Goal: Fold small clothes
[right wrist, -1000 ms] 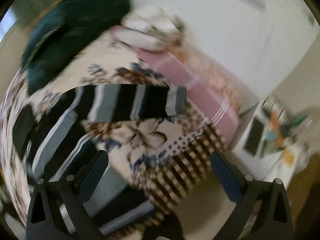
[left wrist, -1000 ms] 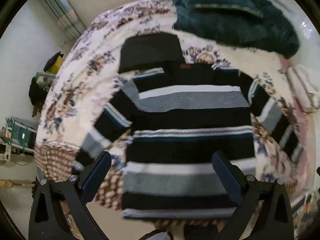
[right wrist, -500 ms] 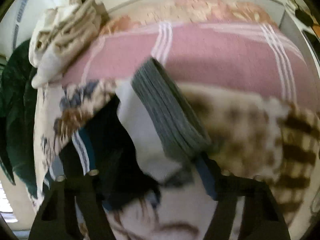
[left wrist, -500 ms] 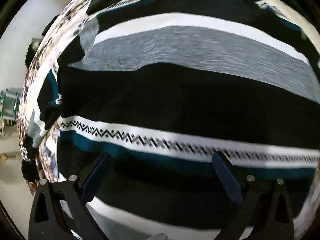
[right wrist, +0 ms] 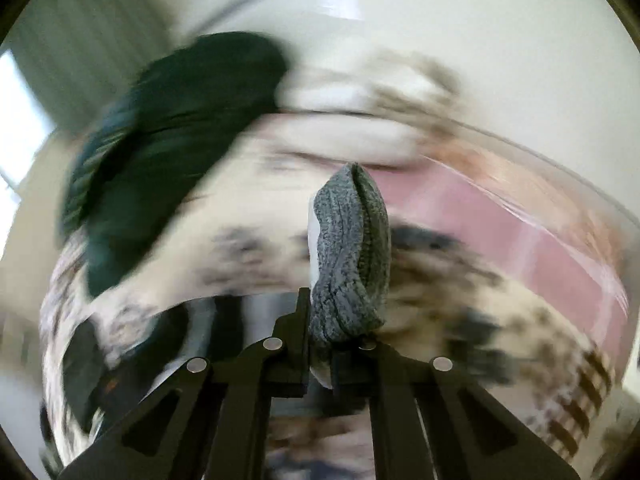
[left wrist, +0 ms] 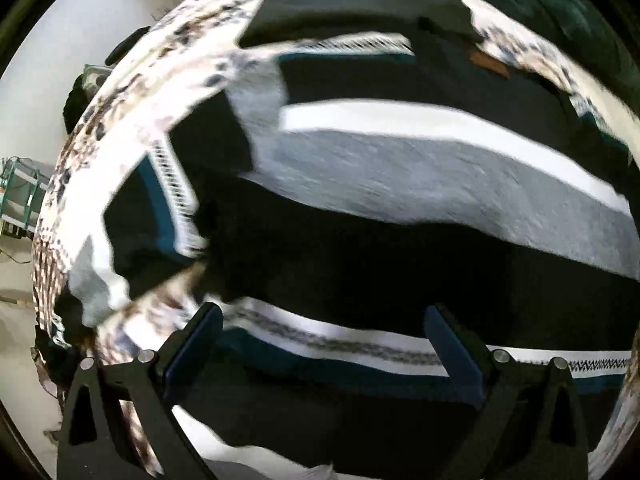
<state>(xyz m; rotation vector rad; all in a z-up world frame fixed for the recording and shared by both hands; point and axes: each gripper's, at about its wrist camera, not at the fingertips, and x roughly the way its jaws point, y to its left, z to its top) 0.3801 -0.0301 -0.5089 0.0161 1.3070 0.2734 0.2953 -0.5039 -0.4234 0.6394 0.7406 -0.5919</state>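
A striped black, grey and white sweater (left wrist: pixel 400 208) lies flat on a floral bedspread (left wrist: pixel 132 120), filling the left wrist view. Its left sleeve (left wrist: pixel 132 232) lies out to the left. My left gripper (left wrist: pixel 324 344) is open and empty, close above the sweater's lower body. My right gripper (right wrist: pixel 320 344) is shut on the grey ribbed cuff (right wrist: pixel 352 256) of the sweater's right sleeve, which stands up between the fingers, lifted above the bed. The sweater's body shows blurred at the lower left of the right wrist view (right wrist: pixel 160 352).
A dark teal blanket (right wrist: pixel 168 152) is heaped at the head of the bed, also in the left wrist view (left wrist: pixel 560 8). A pink sheet (right wrist: pixel 520 240) and a cream cloth bundle (right wrist: pixel 360 120) lie beyond the cuff. The bed's left edge and floor show (left wrist: pixel 24 240).
My right gripper has closed on the sleeve cuff and lifted it, swinging toward the sweater. My left gripper dropped close to the sweater, then drew back slightly and stays open.
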